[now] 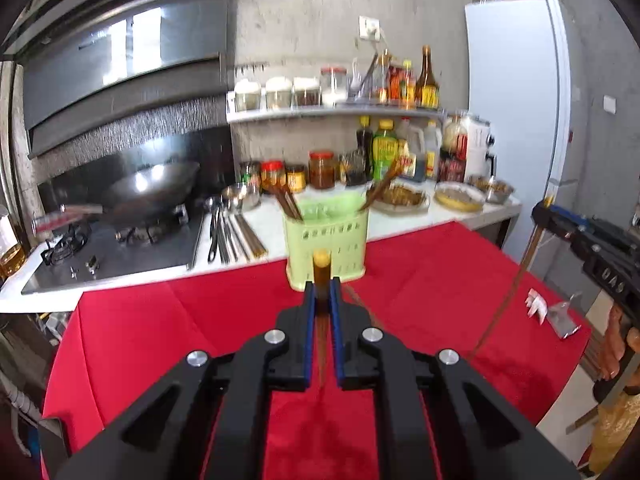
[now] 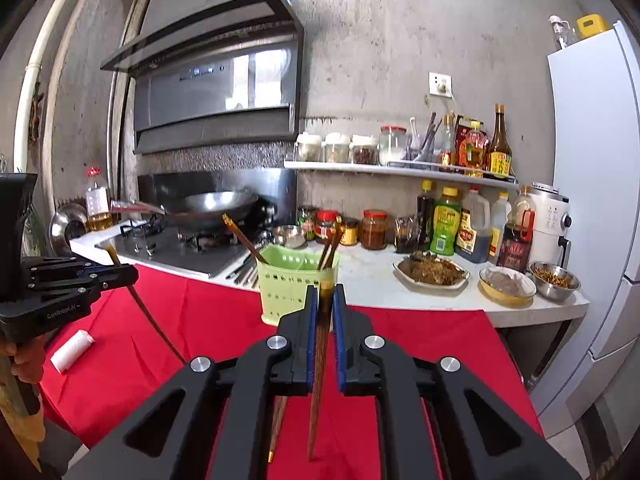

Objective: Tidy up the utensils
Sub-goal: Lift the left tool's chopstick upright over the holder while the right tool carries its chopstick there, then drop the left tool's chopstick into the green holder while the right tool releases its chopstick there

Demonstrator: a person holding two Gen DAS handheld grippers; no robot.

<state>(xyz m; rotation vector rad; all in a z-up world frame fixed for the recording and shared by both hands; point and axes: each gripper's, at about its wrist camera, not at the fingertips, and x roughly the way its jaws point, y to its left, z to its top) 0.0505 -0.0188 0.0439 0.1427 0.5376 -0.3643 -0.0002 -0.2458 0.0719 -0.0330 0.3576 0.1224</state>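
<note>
You have one chopstick clamped in each gripper, held upright above the red cloth [image 1: 420, 280], which suits a straight drop into the green holder [image 1: 326, 236] standing at the far edge of the cloth against the white counter [image 2: 372, 272]. Your left gripper [image 1: 323, 292] is closed on a brown chopstick [image 1: 321, 276] near its yellow-capped top, so the long tapered end hangs down below the fingers. Your right gripper [image 2: 325, 300] is pinched on a second chopstick [image 2: 318, 380] near its upper end, its tip close to the cloth, though contact is hard to judge. Another chopstick [image 2: 277, 428] lies on the cloth just beside it, not yet collected. The holder already carries several chopsticks [image 2: 244, 238] leaning out to either side, which leaves the middle open for yours. More utensils [image 1: 232, 236] lie on the counter beside the stove [image 1: 120, 252], so sorting looks only partly done.
</note>
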